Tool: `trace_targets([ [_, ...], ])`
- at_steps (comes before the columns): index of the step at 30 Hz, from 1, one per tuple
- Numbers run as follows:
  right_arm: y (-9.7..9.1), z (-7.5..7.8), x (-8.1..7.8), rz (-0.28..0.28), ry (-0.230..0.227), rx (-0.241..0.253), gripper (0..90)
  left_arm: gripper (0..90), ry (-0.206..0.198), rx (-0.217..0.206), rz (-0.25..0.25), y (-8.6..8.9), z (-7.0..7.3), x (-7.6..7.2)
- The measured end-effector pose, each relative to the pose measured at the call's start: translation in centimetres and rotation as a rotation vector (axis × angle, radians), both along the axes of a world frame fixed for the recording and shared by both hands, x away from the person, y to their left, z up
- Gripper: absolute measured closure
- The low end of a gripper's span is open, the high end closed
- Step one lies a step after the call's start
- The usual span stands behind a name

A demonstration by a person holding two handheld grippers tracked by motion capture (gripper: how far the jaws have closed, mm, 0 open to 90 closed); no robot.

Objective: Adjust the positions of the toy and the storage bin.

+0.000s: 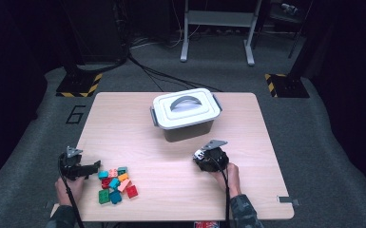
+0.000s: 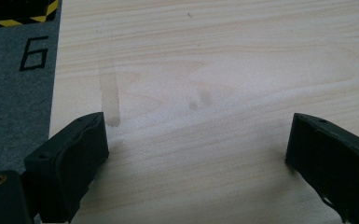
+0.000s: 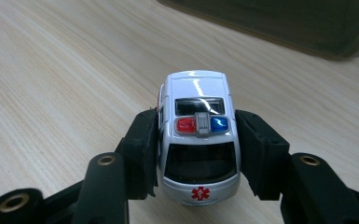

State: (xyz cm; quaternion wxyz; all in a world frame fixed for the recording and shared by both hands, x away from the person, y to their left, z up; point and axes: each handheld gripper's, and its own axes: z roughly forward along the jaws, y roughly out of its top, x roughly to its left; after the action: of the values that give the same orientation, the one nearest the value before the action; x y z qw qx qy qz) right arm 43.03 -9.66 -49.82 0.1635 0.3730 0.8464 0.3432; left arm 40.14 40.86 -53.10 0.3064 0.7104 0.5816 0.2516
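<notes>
A white toy ambulance [image 3: 198,140] with a red and blue light bar sits on the wooden table [image 3: 51,79], and my right gripper [image 3: 196,135] is shut on it, one black pad pressed to each side. From above, the ambulance [image 1: 198,154] shows at the tip of the right gripper [image 1: 202,156], just in front of the lidded box [image 1: 185,114]. My left gripper [image 2: 196,140] stands open over bare wood, with nothing between its jaws. In the high view the left gripper [image 1: 94,167] rests near the table's left front, beside a pile of several coloured bricks [image 1: 115,183].
The grey box with a white lid and handle stands at the table's middle back; its dark wall [image 3: 284,23] lies just ahead of the ambulance. Grey floor with a painted 6 [image 2: 33,52] borders the table's left edge. A metal stand [image 1: 217,28] and cables lie beyond.
</notes>
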Motion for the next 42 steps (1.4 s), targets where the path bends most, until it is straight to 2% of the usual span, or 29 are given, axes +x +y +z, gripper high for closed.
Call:
trace_targets([
  [8,-1.9,1.1,-0.4,-0.057,-0.026,-0.002,50.5,5.3,0.001,0.001,-0.001,0.0,0.0,0.0],
  [11,-3.2,1.7,-0.5,-0.094,-0.046,0.005,50.5,5.3,0.000,0.001,-0.001,0.0,0.0,0.0],
  [12,-3.6,1.9,-0.6,-0.111,-0.040,0.013,50.5,5.3,0.001,0.001,-0.001,0.0,0.0,0.0],
  [13,-4.2,2.0,-0.6,-0.108,-0.053,0.001,50.5,5.3,0.000,0.001,-0.001,0.0,0.0,0.0],
  [16,-5.5,2.3,-0.8,-0.160,-0.055,0.009,50.5,5.3,0.000,0.001,0.000,0.0,0.0,0.0],
  [19,-7.2,2.5,-1.0,-0.187,-0.054,-0.015,50.5,5.4,0.000,0.000,-0.001,0.0,0.0,0.0],
  [25,-9.9,2.7,-1.4,-0.262,-0.048,-0.017,50.5,5.4,0.000,0.001,-0.001,0.0,0.0,0.0],
  [34,-14.9,2.3,-1.8,-0.423,-0.045,-0.020,50.5,5.4,0.000,0.001,-0.001,0.0,0.0,0.0],
  [38,-16.6,1.8,-2.1,-0.501,-0.020,-0.015,50.5,5.4,0.000,0.001,-0.002,0.0,0.0,0.0],
  [42,-18.1,1.3,-2.3,-0.542,-0.022,-0.025,50.5,5.4,0.000,0.001,-0.001,0.0,0.0,0.0],
])
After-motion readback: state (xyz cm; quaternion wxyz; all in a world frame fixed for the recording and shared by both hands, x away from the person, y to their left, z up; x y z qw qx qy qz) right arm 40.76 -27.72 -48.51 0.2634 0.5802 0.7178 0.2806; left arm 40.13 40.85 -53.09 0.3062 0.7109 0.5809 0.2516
